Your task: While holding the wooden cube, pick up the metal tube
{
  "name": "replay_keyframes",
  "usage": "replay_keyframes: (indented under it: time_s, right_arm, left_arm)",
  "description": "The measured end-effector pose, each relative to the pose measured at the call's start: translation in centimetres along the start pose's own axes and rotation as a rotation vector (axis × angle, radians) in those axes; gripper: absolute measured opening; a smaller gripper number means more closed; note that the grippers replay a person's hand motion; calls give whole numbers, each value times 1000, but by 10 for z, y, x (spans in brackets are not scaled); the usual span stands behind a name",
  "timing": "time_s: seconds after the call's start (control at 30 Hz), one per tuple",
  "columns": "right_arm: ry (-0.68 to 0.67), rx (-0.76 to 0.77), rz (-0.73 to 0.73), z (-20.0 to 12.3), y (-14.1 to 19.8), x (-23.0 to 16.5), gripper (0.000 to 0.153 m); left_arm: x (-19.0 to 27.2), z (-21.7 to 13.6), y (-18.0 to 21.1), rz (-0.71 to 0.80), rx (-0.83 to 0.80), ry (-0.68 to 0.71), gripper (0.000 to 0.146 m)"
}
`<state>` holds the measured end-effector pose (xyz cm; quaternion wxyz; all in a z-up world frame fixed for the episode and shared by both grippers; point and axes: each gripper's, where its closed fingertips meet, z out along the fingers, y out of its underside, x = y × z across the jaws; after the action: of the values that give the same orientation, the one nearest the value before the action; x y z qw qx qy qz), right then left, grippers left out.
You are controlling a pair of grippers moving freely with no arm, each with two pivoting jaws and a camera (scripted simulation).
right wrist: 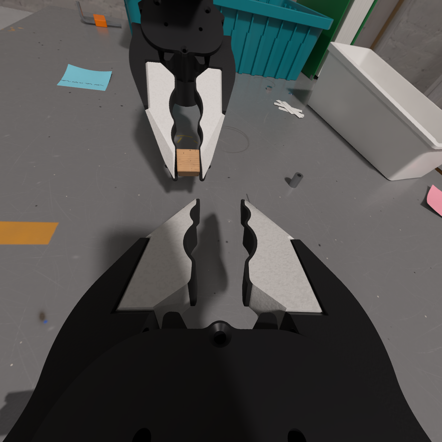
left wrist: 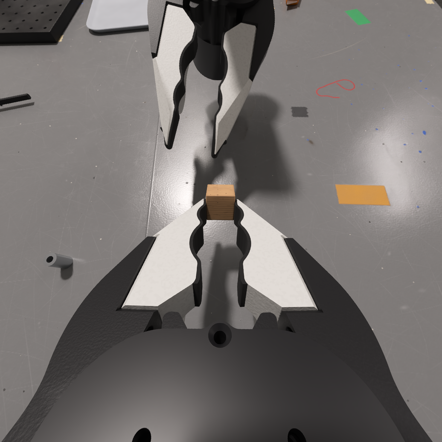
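My left gripper (left wrist: 219,203) is shut on the wooden cube (left wrist: 219,202), held between its fingertips above the grey table. In the right wrist view the same gripper (right wrist: 188,178) faces me with the cube (right wrist: 188,162) in its tips. My right gripper (right wrist: 218,200) is open and empty, a short way in front of the left one; it also shows in the left wrist view (left wrist: 191,151). The metal tube (left wrist: 59,260), short, grey and hollow, lies on the table to the left of my left gripper. In the right wrist view the tube (right wrist: 295,179) lies to the right of my right gripper.
A teal crate (right wrist: 270,40) and a white bin (right wrist: 373,105) stand at the back right. Flat patches lie on the table: orange (left wrist: 362,195), green (left wrist: 358,16), blue note (right wrist: 85,77), pink (right wrist: 435,198). A black perforated plate (left wrist: 28,19) and a white tray (left wrist: 114,16) sit far left.
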<state>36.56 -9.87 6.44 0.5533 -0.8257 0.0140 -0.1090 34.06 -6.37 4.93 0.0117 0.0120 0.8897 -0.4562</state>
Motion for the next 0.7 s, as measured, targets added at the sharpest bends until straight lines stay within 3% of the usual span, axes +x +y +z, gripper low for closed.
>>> replay_keyframes:
  time_s: [0.7]
  right_arm:
    - [24,-5,22,-2,2,8,32]
  left_arm:
    - [1,0,0,2,-7,-12,21]
